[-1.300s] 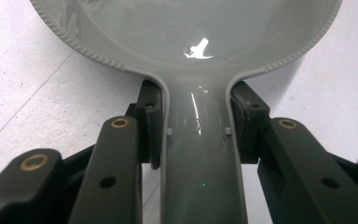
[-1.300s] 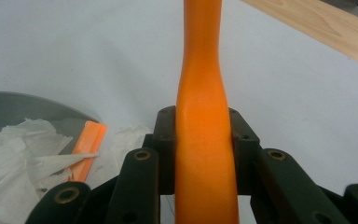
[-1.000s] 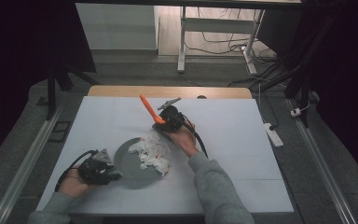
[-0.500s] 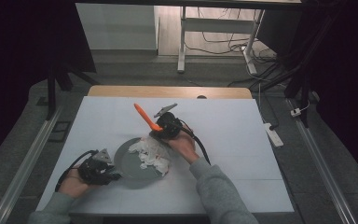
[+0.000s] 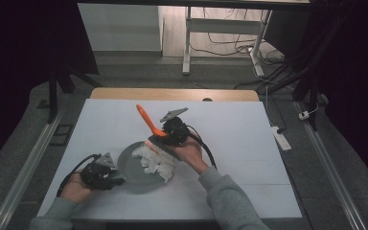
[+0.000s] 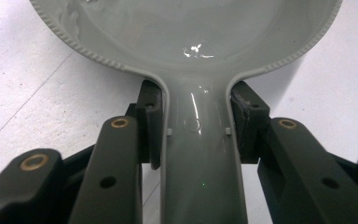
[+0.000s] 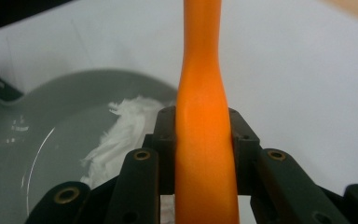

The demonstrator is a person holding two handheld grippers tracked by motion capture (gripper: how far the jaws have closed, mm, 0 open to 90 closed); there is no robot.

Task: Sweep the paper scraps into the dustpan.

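So you're pinching the flat handle of a glossy grey pan (image 6: 186, 28) with your left gripper (image 5: 100, 175), pads squeezing it from both sides, and that beaded rim is looking pretty crisp in the left gripper view. The pan is sitting near the front left of the white table (image 5: 249, 129) with a crumpled, fluffy white paper towel (image 5: 155, 160) lying in it. Your right gripper (image 5: 172, 134) is clamping a smooth orange handle (image 7: 204, 116), some rounded plastic utensil, and it's sticking up and leaning away to the left, just past the pan's far edge. The tabletop is looking matte with a wooden strip along the back, and beyond it there's grey floor, a desk leg and loose cables. Compared with a second ago, your right hand has been drifting left and closer to the pan, while your left one is staying put
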